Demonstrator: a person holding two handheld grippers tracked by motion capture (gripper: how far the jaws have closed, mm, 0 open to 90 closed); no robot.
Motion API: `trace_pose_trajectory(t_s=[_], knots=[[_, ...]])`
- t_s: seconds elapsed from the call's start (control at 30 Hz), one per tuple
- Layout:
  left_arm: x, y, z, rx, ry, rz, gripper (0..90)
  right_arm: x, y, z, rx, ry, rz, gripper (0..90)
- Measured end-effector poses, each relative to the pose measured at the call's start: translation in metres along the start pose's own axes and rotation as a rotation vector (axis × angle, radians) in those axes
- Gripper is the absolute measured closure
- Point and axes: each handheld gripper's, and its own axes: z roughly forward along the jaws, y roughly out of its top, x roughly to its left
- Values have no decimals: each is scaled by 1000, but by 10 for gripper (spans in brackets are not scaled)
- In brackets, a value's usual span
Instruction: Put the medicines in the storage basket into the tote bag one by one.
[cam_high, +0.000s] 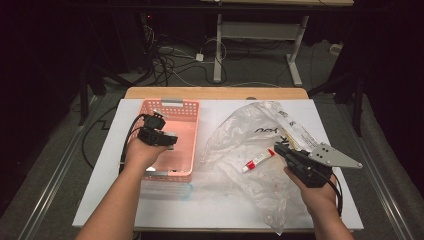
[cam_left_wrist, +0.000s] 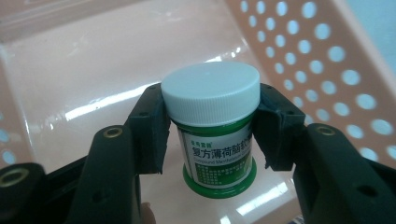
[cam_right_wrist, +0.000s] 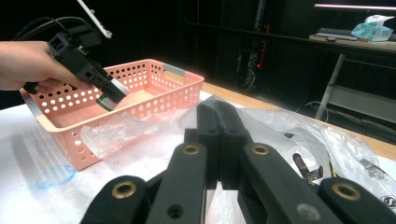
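Note:
A small green jar (cam_left_wrist: 211, 154) with a white screw cap and a label in Chinese print sits upright between my left gripper's (cam_left_wrist: 211, 126) pads, which press on both sides of the cap. In the high view my left gripper (cam_high: 159, 137) hovers over the pink perforated basket (cam_high: 186, 107), and the jar hangs above its floor (cam_left_wrist: 93, 70). The right gripper view shows that gripper (cam_right_wrist: 100, 81) tilted down into the basket (cam_right_wrist: 154, 100) with the jar (cam_right_wrist: 108, 100) at its tip. My right gripper (cam_high: 282, 150) rests shut and empty on a crumpled clear plastic bag (cam_high: 240, 135), its jaws together (cam_right_wrist: 218, 116).
A white tube with a red cap (cam_high: 258, 160) lies on the bag just left of my right gripper. A clear plastic piece (cam_high: 167, 190) lies in front of the basket. Everything stands on a white board (cam_high: 215, 210) on a wooden table (cam_high: 215, 93).

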Motion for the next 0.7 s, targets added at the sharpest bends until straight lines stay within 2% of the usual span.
trace_pose_trajectory(t_s=[0.17, 0.27, 0.7], knots=[[-10, -8, -9, -61, -13, 30, 486, 0, 0, 0, -4, 1, -2, 900], [-15, -15, -12, -106, -22, 28, 486, 0, 0, -1, -6, 0, -1, 900], [-21, -42, -26, -216, -29, 49, 486, 1, 0, 0, -2, 2, 1, 900]])
